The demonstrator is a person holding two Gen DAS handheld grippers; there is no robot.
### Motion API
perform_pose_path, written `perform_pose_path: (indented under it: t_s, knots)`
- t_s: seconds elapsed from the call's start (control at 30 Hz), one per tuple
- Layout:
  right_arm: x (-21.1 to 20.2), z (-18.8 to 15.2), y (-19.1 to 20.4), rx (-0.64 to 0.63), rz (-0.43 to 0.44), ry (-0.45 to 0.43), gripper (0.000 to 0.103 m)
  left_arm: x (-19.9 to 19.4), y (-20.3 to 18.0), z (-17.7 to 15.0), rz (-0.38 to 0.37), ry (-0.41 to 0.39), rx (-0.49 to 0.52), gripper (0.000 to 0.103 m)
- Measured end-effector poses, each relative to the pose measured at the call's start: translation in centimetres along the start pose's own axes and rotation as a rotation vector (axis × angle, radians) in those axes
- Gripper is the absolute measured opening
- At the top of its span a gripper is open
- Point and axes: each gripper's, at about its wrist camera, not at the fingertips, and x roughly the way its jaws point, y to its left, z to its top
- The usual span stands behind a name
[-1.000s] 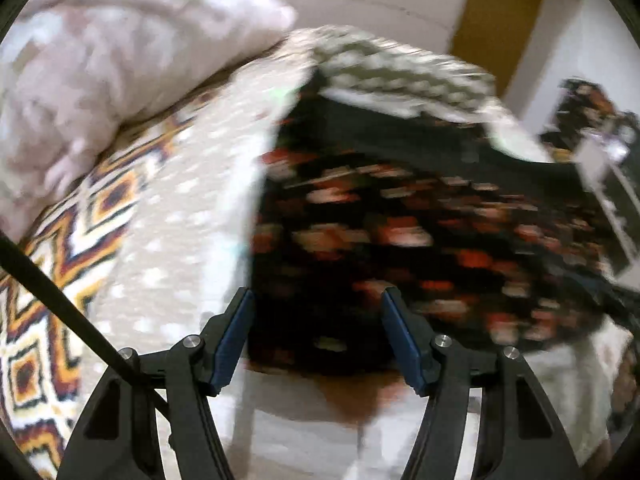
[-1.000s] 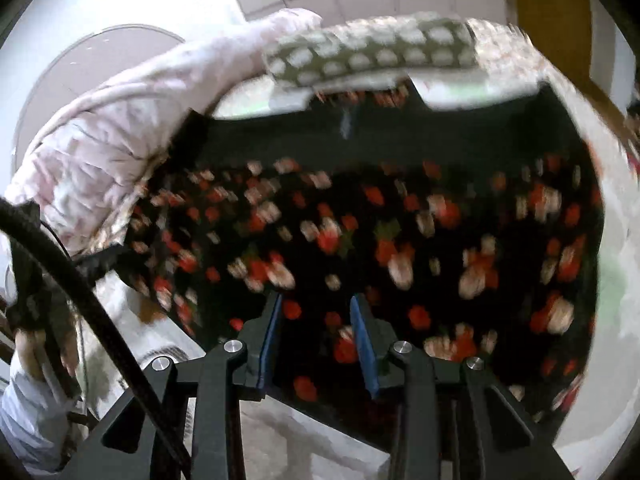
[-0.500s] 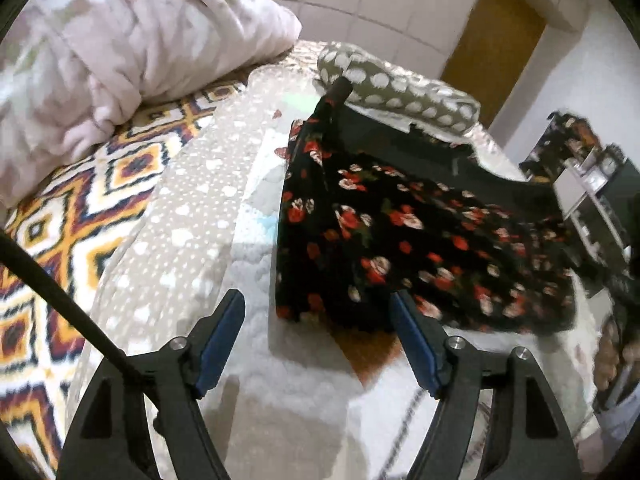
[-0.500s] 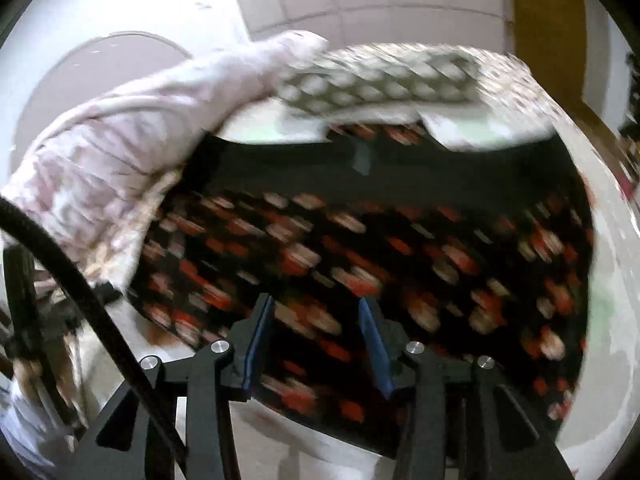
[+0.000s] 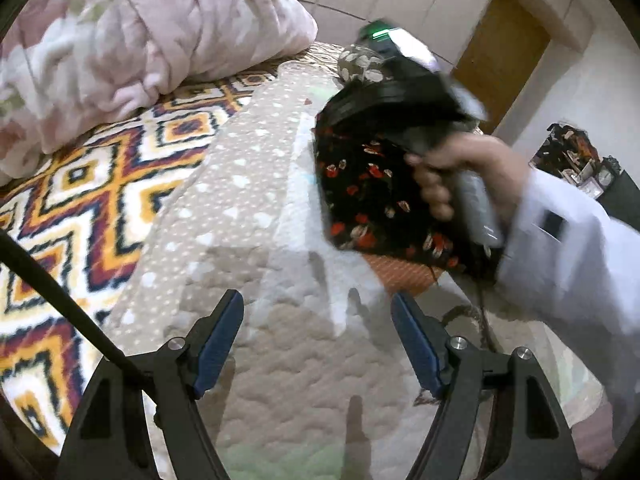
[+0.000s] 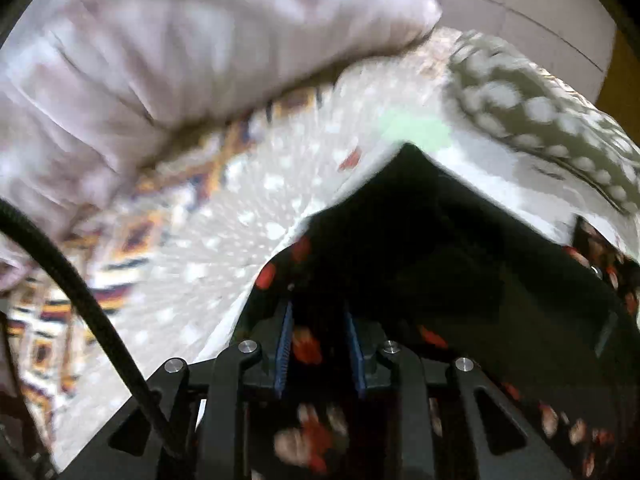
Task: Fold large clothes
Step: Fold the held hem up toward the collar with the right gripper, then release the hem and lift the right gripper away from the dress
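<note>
A black garment with red and cream flowers [image 5: 368, 196] lies on the quilted bedspread [image 5: 260, 208]. My left gripper [image 5: 318, 340] is open and empty, low over the bedspread, short of the garment's near edge. In the left wrist view a hand holds the right gripper's handle [image 5: 472, 200] over the garment and hides part of it. In the right wrist view my right gripper [image 6: 320, 344] sits over the garment [image 6: 460, 280] with its jaws narrowly apart and floral cloth between them; the frame is blurred, so a grip on the cloth is unclear.
A pink fluffy blanket [image 5: 132, 40] is heaped at the back left. A patterned orange and white cover [image 5: 80, 200] lies left of the bedspread. A grey dotted pillow [image 6: 540, 120] lies beyond the garment. A wooden door [image 5: 500, 52] and cluttered shelves [image 5: 580, 164] stand at the right.
My left gripper has pulled back off the garment onto bare bedspread. My right gripper has swung left across the garment, and its jaws have narrowed over the cloth.
</note>
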Motion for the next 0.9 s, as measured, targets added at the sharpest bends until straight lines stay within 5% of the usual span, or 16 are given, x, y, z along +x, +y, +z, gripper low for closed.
perform_pose_path:
  t_s: [0.07,0.17,0.33,0.47,0.73,0.9]
  knots:
    - [1.3,0.6,1.1,-0.054,-0.064,0.000,0.028,-0.3,0.5,-0.3,0.009,-0.005,-0.003,0.075]
    - [0.0,0.8,0.7,-0.046,-0.051,0.002,0.028,-0.6,0.8,-0.6,0.018,-0.010,-0.007,0.075]
    - [-7.5,-2.0,-2.6,0.041,0.022,-0.092,0.049,-1.2,-0.6,-0.8,0.030,-0.015,0.014,0.075]
    - [-13.8,-8.7,-5.6,0.088,0.056,-0.138,0.055,-1.7,-2.8,-1.1,0.029,-0.014,0.044,0.078]
    - [-20.9,-26.0,-13.8,0.241,-0.064,-0.174,0.060,0.4,-9.9,-2.6,-0.019,0.067,0.141,0.080]
    - [-23.4,-33.9,-19.0,0.392,-0.115,-0.192,0.060,3.1,-14.7,-3.9,-0.034,0.123,0.217,0.080]
